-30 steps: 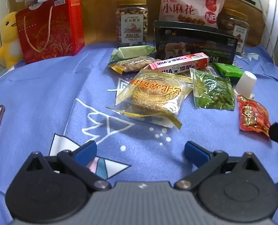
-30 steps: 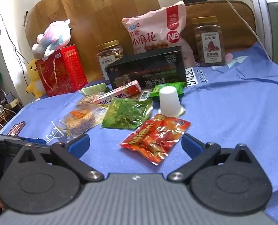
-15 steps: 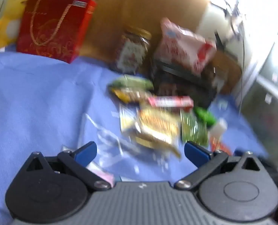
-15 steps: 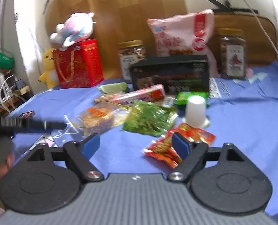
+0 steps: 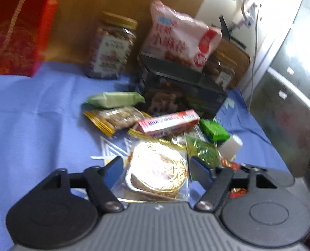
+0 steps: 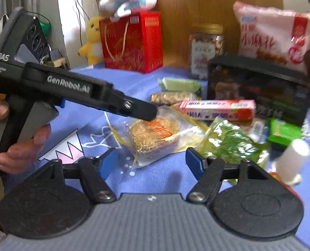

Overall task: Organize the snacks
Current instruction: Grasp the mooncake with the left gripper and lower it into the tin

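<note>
A clear packet with a round golden cake [image 5: 159, 167] lies on the blue cloth [image 5: 29, 115]. My left gripper [image 5: 156, 170] straddles it, jaws closing, and the blue pads do not visibly press the wrapper. In the right wrist view the same packet [image 6: 155, 138] sits under the tips of the left gripper [image 6: 148, 113], which a hand [image 6: 18, 146] holds. My right gripper [image 6: 150, 163] hangs just short of the packet with its jaws closing, and only the wrapper's near corner reaches between them.
Right of the cake lie a pink candy box [image 6: 217, 108], a green leafy packet [image 6: 228, 144], a small green box [image 6: 284, 131], a white cup [image 6: 291, 161] and a red packet [image 5: 230, 164]. Behind stand a black box [image 6: 259, 87], a nut jar [image 6: 205, 48], a pink bag [image 6: 274, 37] and a red gift bag [image 6: 134, 41].
The left gripper has swung and come forward until the cake packet lies between its narrowed jaws. The right view has turned left, so the left gripper now shows in it. The right jaws have narrowed.
</note>
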Tool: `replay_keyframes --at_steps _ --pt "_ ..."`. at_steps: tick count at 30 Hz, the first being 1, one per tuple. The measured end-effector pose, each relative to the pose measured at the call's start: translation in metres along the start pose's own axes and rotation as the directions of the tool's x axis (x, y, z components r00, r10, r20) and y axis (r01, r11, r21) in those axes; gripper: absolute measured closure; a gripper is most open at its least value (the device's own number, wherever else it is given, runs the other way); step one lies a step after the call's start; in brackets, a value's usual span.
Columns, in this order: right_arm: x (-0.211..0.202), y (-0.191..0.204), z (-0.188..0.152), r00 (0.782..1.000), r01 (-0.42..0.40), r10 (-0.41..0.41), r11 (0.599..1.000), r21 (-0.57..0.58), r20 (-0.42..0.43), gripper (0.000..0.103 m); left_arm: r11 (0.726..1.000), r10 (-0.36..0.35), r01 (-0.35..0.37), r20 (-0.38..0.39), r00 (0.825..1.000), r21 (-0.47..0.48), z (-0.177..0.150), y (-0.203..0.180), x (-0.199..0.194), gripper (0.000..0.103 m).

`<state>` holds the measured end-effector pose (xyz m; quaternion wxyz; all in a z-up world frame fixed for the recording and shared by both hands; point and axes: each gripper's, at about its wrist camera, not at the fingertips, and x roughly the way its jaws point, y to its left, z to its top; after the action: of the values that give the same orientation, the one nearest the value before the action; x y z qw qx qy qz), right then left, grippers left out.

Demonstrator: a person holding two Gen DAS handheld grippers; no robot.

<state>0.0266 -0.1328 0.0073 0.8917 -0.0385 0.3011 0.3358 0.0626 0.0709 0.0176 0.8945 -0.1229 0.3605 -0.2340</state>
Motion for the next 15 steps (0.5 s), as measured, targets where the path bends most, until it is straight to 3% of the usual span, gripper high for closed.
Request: replay_keyframes --at_steps 3,6,10,15 --pt "0.015 -0.005 0.001 0.998 -0.034 0.036 0.999 0.042 -0.054 0.042 1.0 0.021 -0.022 -0.059 0.998 -0.011 -0.004 0.003 0.012 0.045" --pt "0.014 -0.004 -0.001 0.999 -0.025 0.027 0.999 0.037 -0.038 0.05 0.998 -0.005 0.001 -0.048 0.999 -0.068 -0.014 0.007 0.007 0.047" --pt "-0.002 -0.007 -0.006 0.997 -0.076 0.076 0.995 0.062 0.0 0.051 0.993 -0.021 0.022 0.005 1.0 -0.118 -0.027 0.004 -0.016 0.048" --pt "-0.019 -0.009 -0.001 0.993 -0.081 0.08 0.997 0.019 0.082 0.051 0.996 -0.037 0.041 0.046 0.998 -0.083 -0.009 -0.012 -0.025 0.049"
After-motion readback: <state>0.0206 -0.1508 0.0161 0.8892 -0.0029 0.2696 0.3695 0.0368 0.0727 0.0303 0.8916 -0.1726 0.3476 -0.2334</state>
